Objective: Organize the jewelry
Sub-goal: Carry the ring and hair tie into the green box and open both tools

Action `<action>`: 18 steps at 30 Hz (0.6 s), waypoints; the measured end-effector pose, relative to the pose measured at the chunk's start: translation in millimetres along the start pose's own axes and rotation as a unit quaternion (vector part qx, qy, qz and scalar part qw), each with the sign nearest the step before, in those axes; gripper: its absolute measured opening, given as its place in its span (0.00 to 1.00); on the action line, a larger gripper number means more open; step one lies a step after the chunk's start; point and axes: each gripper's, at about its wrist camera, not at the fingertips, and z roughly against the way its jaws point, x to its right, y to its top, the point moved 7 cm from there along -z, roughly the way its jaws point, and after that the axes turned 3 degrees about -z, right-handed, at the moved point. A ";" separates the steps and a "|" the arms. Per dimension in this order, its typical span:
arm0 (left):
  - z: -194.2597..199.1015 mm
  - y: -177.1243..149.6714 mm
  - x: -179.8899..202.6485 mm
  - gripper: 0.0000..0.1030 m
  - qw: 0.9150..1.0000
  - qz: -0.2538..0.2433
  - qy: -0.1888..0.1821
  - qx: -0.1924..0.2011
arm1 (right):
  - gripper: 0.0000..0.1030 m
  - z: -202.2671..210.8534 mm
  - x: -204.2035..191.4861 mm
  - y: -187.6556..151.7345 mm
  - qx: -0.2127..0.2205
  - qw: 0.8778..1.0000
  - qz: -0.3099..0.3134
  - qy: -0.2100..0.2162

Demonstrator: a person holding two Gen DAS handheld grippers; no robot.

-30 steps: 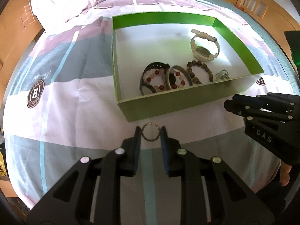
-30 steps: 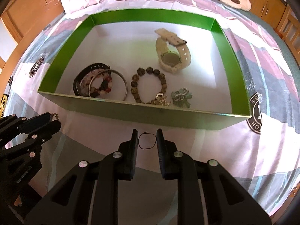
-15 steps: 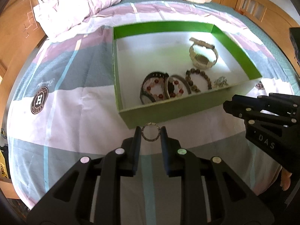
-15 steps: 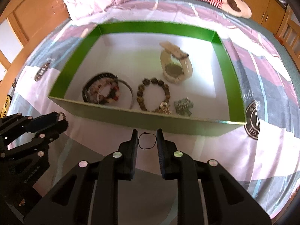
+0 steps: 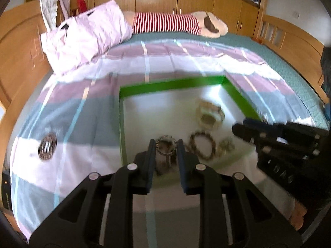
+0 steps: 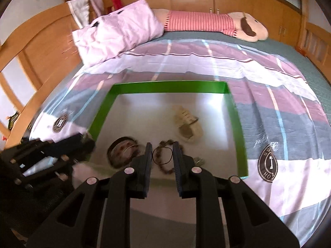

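Note:
A green box with a white floor (image 5: pixel 171 83) (image 6: pixel 169 86) lies on the bed. It holds a cream watch (image 5: pixel 210 115) (image 6: pixel 187 124), a brown bead bracelet (image 5: pixel 202 145), dark and red-bead bracelets (image 6: pixel 122 152) and a small metal piece (image 5: pixel 226 144). My left gripper (image 5: pixel 165 146) is shut on a small beaded ring (image 5: pixel 165 144), held over the box's near part. My right gripper (image 6: pixel 162 155) is shut on a thin black loop (image 6: pixel 162 155), also over the box's near part. Each gripper shows in the other's view (image 5: pixel 279 136) (image 6: pixel 51 153).
The bed has a striped pink, grey and white sheet (image 5: pixel 103 103). A pink pillow (image 5: pixel 84 35) and a plush toy in a red-striped shirt (image 5: pixel 178 23) lie at the far side. Wooden headboard and cabinets surround the bed.
Both grippers have risen and moved forward from in front of the box's near wall to over its near part, tilting up, each still holding its ring.

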 end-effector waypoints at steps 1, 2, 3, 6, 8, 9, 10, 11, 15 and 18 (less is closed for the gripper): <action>-3.3 2.9 -0.7 0.20 1.000 -0.004 0.002 0.000 | 0.19 -5.9 4.8 2.8 -0.002 1.000 -0.006 -0.007; -9.4 5.0 -2.8 0.20 1.000 -0.005 0.006 -0.005 | 0.20 -13.4 11.2 5.4 -0.006 1.000 -0.013 -0.013; -16.6 5.8 -5.4 0.20 1.000 -0.001 0.008 -0.012 | 0.19 -21.6 16.2 6.4 -0.012 1.000 -0.019 -0.017; -46.3 1.5 -12.4 0.20 0.998 0.030 -0.021 -0.050 | 0.20 -40.8 29.5 2.6 -0.033 0.998 -0.039 -0.029; -57.4 -4.1 -15.0 0.20 0.997 0.037 -0.025 -0.065 | 0.20 -49.1 32.8 -3.3 -0.047 0.997 -0.044 -0.033; -62.5 -6.0 -16.4 0.20 0.996 0.038 -0.025 -0.072 | 0.21 -52.3 33.8 -5.1 -0.053 0.997 -0.046 -0.034; -64.2 -7.1 -16.7 0.21 0.996 0.039 -0.026 -0.074 | 0.23 -54.9 35.6 -6.5 -0.058 0.996 -0.050 -0.037; -65.0 -7.6 -17.7 0.23 0.996 0.044 -0.028 -0.074 | 0.31 -54.1 36.2 -7.3 -0.058 0.996 -0.055 -0.037; -55.2 -3.8 -21.2 0.53 0.995 0.065 -0.036 -0.061 | 0.63 -39.9 36.7 -2.9 -0.034 0.996 -0.070 -0.037; -39.1 0.1 -21.4 0.69 0.997 0.058 -0.015 -0.037 | 0.78 -27.1 36.5 0.0 -0.015 0.996 -0.072 -0.046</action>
